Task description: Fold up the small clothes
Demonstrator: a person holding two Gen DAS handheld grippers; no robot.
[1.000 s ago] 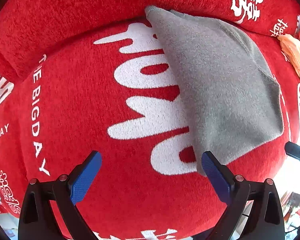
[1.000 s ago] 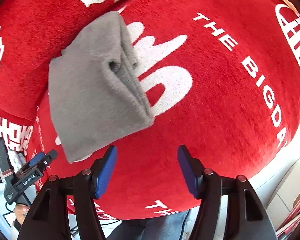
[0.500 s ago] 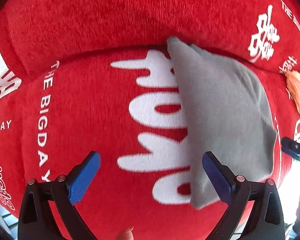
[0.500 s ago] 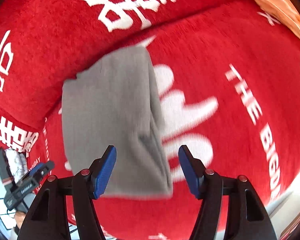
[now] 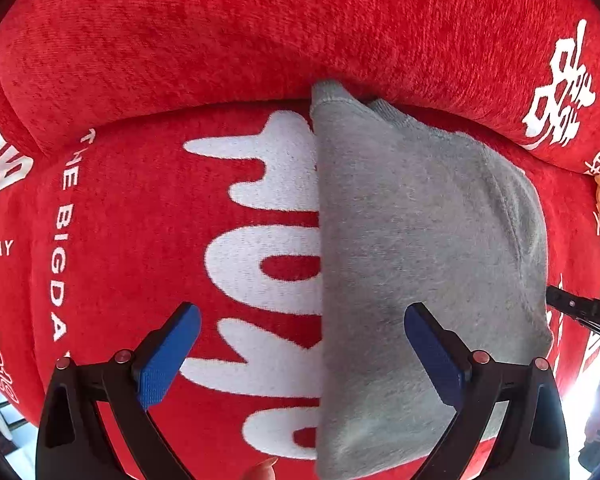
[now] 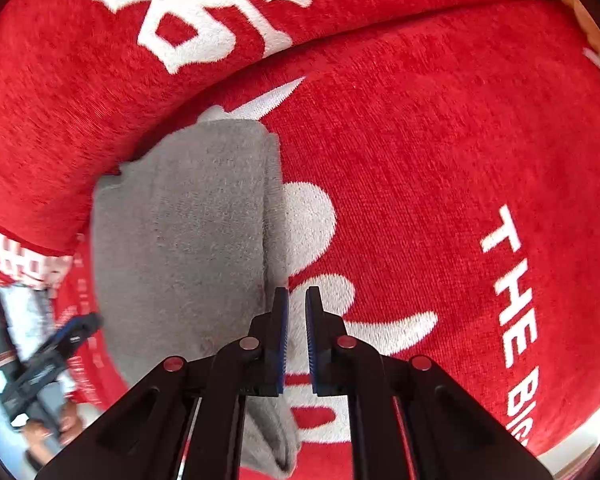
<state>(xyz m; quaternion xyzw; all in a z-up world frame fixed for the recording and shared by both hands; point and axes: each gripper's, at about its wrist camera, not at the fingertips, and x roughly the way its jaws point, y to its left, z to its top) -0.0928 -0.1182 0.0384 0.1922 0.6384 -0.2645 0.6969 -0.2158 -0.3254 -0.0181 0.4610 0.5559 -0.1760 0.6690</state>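
where the left wrist looks down: the left gripper is held wide open, nothing gripped.
cloth: a folded grey cloth is laid on the red cover, its straight edge between the blue fingers.
right wrist view: the right gripper has just been closing to a narrow slit; nothing is seen pinched.
cloth edge: the cloth is seen just beside the fingertips.

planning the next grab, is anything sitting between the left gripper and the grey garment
Nothing visible is in the way. The left gripper hangs open right above the folded grey garment, whose straight edge lies between its jaws, with only the red sofa cover beneath.
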